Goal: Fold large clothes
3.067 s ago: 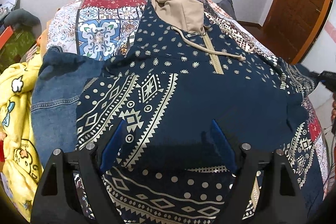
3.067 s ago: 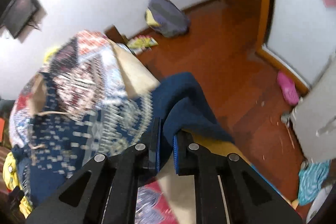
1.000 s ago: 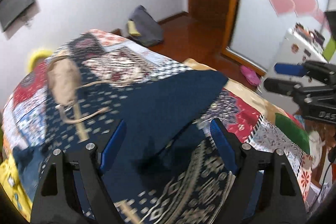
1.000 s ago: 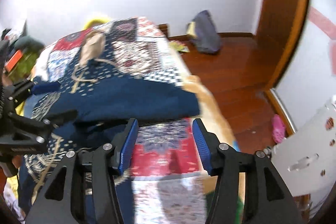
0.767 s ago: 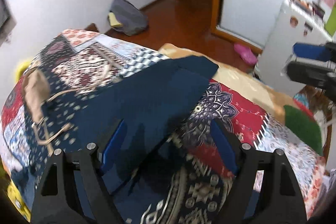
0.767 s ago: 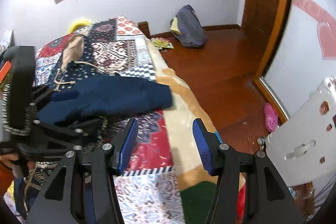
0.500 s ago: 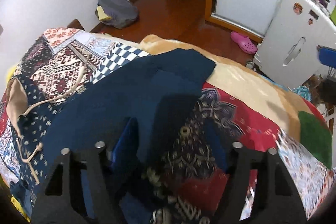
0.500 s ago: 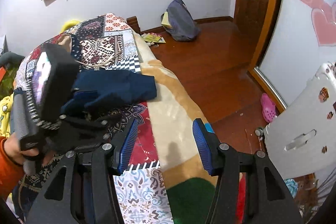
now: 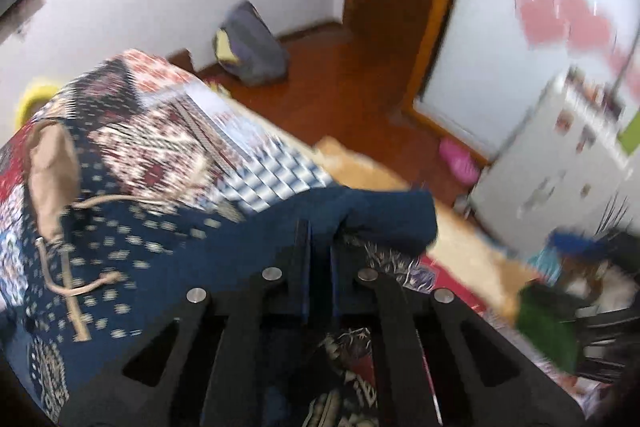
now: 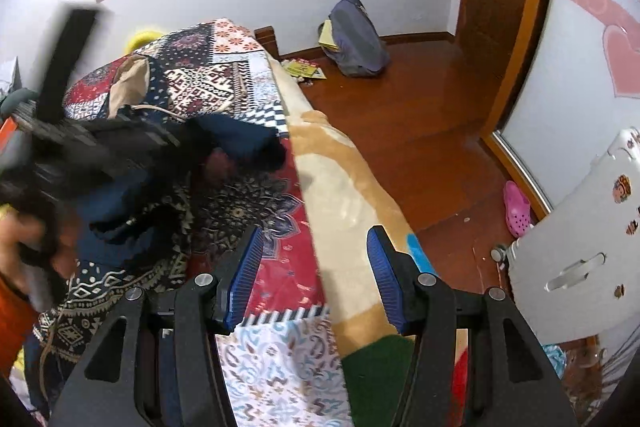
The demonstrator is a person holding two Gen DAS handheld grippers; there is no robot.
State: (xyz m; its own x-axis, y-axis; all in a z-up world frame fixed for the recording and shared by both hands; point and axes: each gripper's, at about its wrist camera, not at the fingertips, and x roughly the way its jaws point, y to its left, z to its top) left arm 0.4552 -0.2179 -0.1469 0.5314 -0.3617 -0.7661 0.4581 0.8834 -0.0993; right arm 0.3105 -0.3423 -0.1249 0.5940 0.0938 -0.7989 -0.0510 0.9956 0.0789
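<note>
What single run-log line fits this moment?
left tool: just closed, shut on hoodie sleeve | right tool: open, empty, above quilt | fold: unfinished

Bed (image 10: 332, 163): patchwork quilt (image 10: 280, 367), navy hoodie (image 9: 160, 255) atop

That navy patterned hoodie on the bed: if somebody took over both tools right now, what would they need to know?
Left tool: its jaws have just been closing and are now shut on the hoodie's sleeve.
Right tool: open and empty, over the patchwork blanket near the bed's edge.
Hoodie: spread on the bed, tan hood at the far end.
Done: the sleeve lies across the body and is gripped.
Left: probably settling that sleeve, then the remaining folds. The other sleeve is out of view.
</note>
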